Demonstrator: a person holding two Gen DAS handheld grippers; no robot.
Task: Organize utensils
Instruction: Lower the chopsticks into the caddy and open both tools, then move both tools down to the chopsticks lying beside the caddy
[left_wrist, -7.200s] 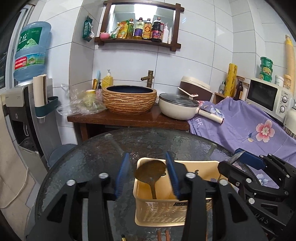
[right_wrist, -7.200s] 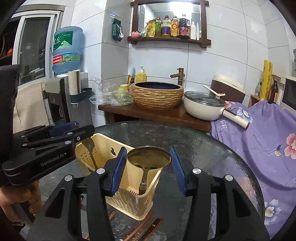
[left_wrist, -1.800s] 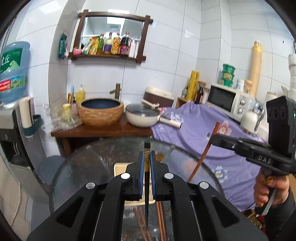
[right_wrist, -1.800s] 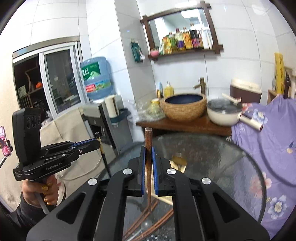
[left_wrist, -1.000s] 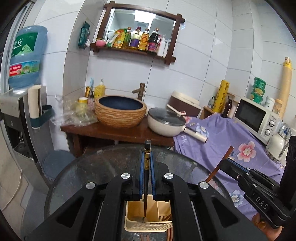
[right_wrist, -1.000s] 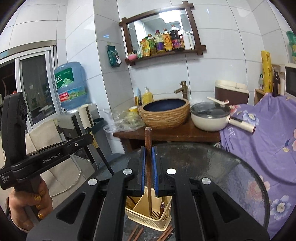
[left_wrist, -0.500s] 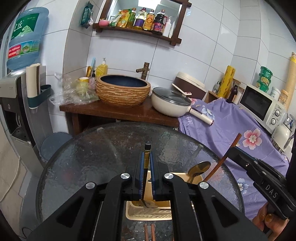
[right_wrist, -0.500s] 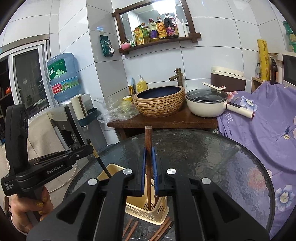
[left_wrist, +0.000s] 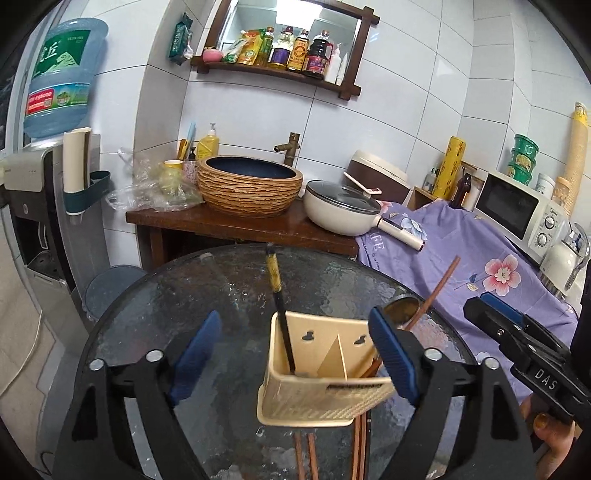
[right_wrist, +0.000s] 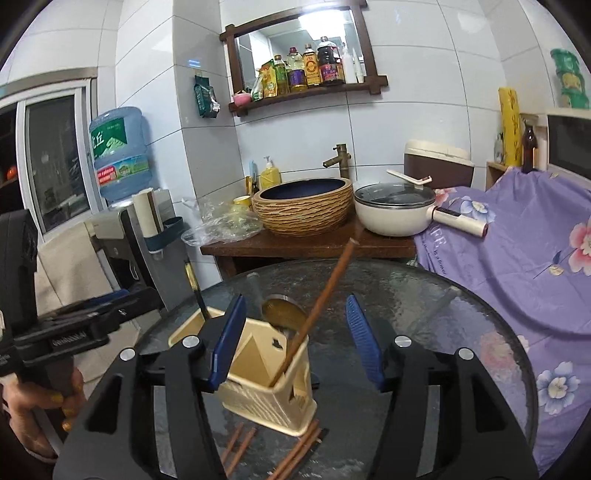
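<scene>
A cream utensil basket (left_wrist: 325, 387) (right_wrist: 266, 395) stands on the round glass table (left_wrist: 177, 295). My left gripper (left_wrist: 295, 332) hovers just over it, jaws opening. A black chopstick with a gold band (left_wrist: 277, 291) stands loose between them in the basket's left compartment, touching neither pad. My right gripper (right_wrist: 295, 314) is also opening. A brown chopstick (right_wrist: 325, 295) leans free between its pads, its lower end in the basket. A metal spoon (right_wrist: 284, 314) stands in the basket behind it. More brown chopsticks (right_wrist: 299, 450) lie on the glass in front of the basket.
Each gripper shows in the other's view, held by a hand: the right one (left_wrist: 495, 314), the left one (right_wrist: 110, 306). Behind the table is a wooden counter (left_wrist: 240, 225) with a woven basin (left_wrist: 249, 184) and a lidded pan (left_wrist: 343, 210). A purple floral cloth (left_wrist: 480, 258) lies right, a water dispenser (left_wrist: 33, 206) left.
Both grippers sank toward the basket while shut on a chopstick each. Their jaws have now parted, and both chopsticks stand loose in the basket.
</scene>
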